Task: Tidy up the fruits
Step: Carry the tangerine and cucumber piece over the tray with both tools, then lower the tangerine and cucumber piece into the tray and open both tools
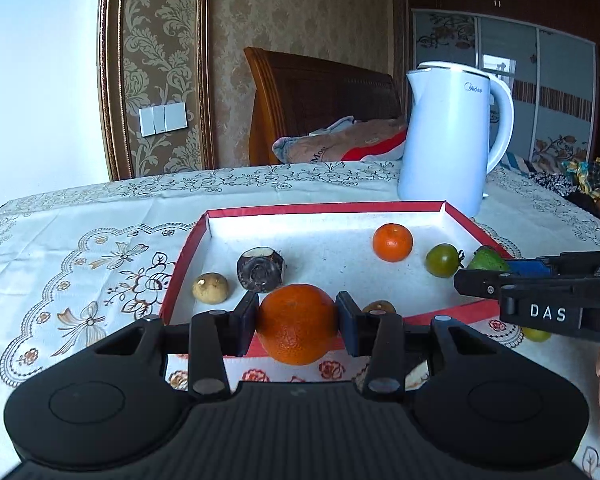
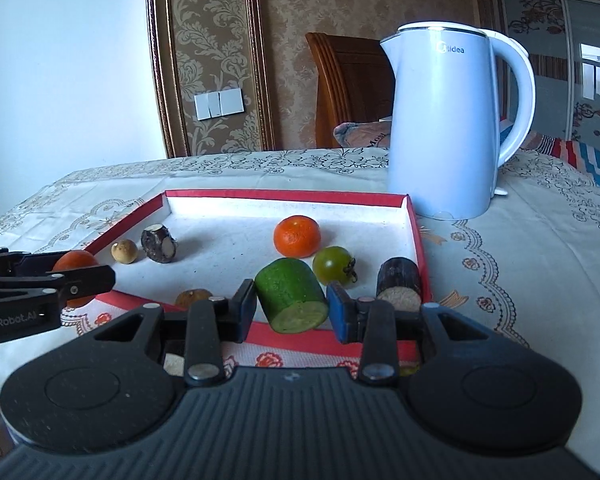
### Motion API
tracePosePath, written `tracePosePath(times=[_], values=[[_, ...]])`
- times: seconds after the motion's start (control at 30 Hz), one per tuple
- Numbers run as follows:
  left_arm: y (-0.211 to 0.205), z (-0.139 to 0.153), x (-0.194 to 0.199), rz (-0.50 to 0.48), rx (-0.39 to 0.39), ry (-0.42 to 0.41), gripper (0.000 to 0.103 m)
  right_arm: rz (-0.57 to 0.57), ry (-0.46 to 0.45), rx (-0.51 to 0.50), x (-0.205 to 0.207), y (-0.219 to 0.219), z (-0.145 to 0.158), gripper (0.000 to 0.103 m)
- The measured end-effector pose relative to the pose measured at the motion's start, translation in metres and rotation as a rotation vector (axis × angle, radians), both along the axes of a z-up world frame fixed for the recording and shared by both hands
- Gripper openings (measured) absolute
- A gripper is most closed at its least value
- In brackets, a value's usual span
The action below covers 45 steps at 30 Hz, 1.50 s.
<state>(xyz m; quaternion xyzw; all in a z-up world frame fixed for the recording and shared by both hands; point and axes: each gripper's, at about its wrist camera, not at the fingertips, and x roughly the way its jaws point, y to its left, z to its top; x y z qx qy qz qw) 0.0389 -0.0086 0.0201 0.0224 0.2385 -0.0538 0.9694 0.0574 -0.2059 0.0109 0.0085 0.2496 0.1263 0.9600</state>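
Observation:
My left gripper (image 1: 297, 322) is shut on a large orange (image 1: 297, 323) and holds it over the near rim of the red-edged tray (image 1: 324, 211). My right gripper (image 2: 291, 307) is shut on a green cucumber chunk (image 2: 291, 294) over the tray's near right rim (image 2: 284, 197). In the tray lie a small mandarin (image 1: 393, 242), a green tomato (image 1: 443, 260), a dark root chunk (image 1: 261, 269) and a pale brown fruit (image 1: 210, 288). The right wrist view also shows the mandarin (image 2: 297, 237), the tomato (image 2: 333, 265), a dark chunk (image 2: 399, 284) and a brown fruit (image 2: 193, 298).
A white kettle (image 1: 452, 136) stands behind the tray's right corner on the patterned tablecloth (image 1: 80, 248). A yellow-green fruit (image 1: 536, 334) lies outside the tray under the right gripper. A bed and headboard lie beyond the table.

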Motion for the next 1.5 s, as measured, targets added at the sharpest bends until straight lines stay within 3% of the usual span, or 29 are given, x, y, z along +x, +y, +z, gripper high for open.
tracePosePath(times=[0.43, 0.63, 1.0, 1.1, 1.23, 1.43, 1.5], values=[[0.007, -0.014, 0.054, 0.094, -0.045, 0.114, 0.041, 0.021, 0.096, -0.034, 0.044, 0.028, -0.012, 0.036], [0.011, -0.021, 0.071, 0.145, -0.02, 0.129, 0.041, -0.002, 0.145, -0.033, 0.069, 0.035, -0.02, 0.036], [0.004, -0.026, 0.076, 0.158, 0.031, 0.104, 0.042, -0.043, 0.124, -0.04, 0.079, 0.038, -0.023, 0.033], [0.007, -0.028, 0.077, 0.154, 0.017, 0.121, 0.043, -0.044, 0.126, -0.019, 0.077, 0.035, -0.023, 0.038], [0.006, -0.029, 0.076, 0.146, 0.02, 0.131, 0.047, -0.049, 0.127, -0.01, 0.075, 0.033, -0.023, 0.055], [0.007, -0.03, 0.072, 0.128, 0.009, 0.135, 0.056, -0.058, 0.127, 0.0, 0.073, 0.03, -0.024, 0.058], [0.005, -0.031, 0.071, 0.118, 0.017, 0.136, 0.062, -0.064, 0.126, 0.001, 0.072, 0.029, -0.024, 0.069]])
